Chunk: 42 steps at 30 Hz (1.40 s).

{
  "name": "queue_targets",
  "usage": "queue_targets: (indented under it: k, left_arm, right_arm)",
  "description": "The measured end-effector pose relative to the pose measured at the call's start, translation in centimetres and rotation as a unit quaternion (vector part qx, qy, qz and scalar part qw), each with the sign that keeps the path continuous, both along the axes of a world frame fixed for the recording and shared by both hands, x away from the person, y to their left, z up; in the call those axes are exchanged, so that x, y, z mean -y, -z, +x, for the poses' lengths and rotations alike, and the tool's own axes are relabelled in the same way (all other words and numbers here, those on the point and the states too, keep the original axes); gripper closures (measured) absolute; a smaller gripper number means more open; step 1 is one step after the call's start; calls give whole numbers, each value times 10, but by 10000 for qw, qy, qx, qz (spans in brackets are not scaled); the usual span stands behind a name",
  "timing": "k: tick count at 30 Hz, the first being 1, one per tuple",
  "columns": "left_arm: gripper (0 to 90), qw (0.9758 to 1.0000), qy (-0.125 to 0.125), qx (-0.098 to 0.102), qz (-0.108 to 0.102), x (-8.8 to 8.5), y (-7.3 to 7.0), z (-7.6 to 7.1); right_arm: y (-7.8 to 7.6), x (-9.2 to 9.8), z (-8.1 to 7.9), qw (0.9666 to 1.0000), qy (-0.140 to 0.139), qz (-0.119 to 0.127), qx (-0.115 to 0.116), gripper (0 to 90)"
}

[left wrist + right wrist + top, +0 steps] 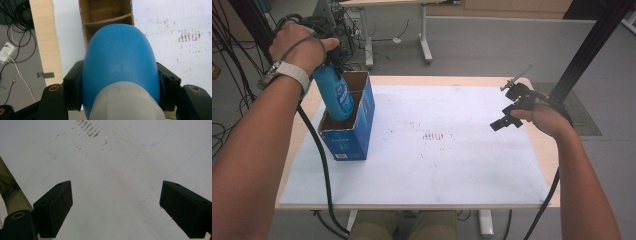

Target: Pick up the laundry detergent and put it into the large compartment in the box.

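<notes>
Over the near compartment of the box (347, 130), the left gripper (328, 60) pinched a blue bottle (334, 97) by its upper body, bottom end already inside the box. The bottle could have caught the cardboard divider or tipped the box if lowered askew. The left hand (299, 45) pointed steeply downward. Well right of the box, the right gripper (507, 117) hung over the table (437, 170), jaws spread, empty.

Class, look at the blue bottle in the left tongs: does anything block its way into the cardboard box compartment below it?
Nothing visible does. The blue bottle, clamped in the left tongs, is partly inside the open near compartment of the cardboard box; the divider lies beyond it.
</notes>
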<state>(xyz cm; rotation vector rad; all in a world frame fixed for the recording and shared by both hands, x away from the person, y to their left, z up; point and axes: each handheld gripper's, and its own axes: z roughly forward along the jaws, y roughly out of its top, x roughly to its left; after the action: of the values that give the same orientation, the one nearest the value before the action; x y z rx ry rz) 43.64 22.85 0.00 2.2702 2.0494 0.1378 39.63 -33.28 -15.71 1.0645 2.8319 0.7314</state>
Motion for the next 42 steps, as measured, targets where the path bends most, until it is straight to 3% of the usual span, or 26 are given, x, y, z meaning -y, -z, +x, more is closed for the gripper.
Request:
queue_targets:
  k: [42]
  left_arm:
    - [375,9999,106,96,5,-4,57,4]
  right_arm:
    - [6,6,-4,9999,115,2,-74,113]
